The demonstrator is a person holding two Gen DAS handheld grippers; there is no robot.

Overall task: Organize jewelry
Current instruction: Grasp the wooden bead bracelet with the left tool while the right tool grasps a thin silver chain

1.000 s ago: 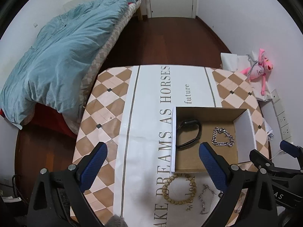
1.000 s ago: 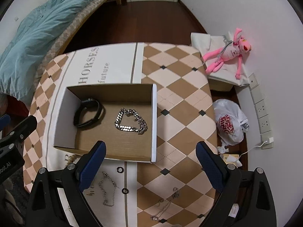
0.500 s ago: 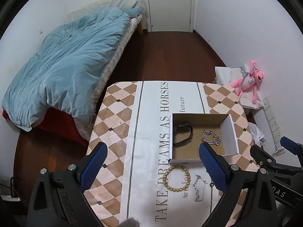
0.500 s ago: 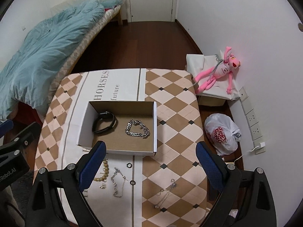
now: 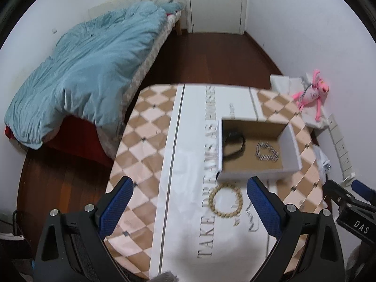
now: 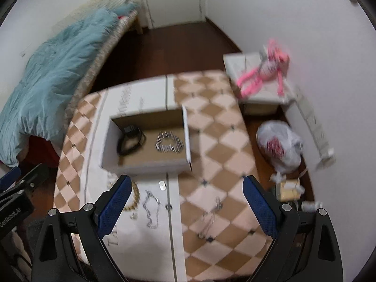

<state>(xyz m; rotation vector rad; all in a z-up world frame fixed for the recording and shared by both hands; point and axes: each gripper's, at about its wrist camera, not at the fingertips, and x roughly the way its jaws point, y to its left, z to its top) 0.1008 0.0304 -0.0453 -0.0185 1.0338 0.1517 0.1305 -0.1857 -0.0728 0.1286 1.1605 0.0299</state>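
Inside cardboard box (image 5: pixel 285 146): black band (image 5: pixel 233 145) beside silver chain bracelet (image 5: pixel 267 152). Before it on tablecloth (image 5: pixel 145 141) — beaded bracelet (image 5: pixel 225 199), thin chain (image 6: pixel 151 211), 2 small rings (image 6: pixel 162 185). Left gripper (image 5: pixel 190 205) and right gripper (image 6: pixel 186 205) — jaws spread wide, holding nothing.

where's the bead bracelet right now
The bead bracelet lies on the tablecloth just in front of the box, left of a thin chain, in the left wrist view.
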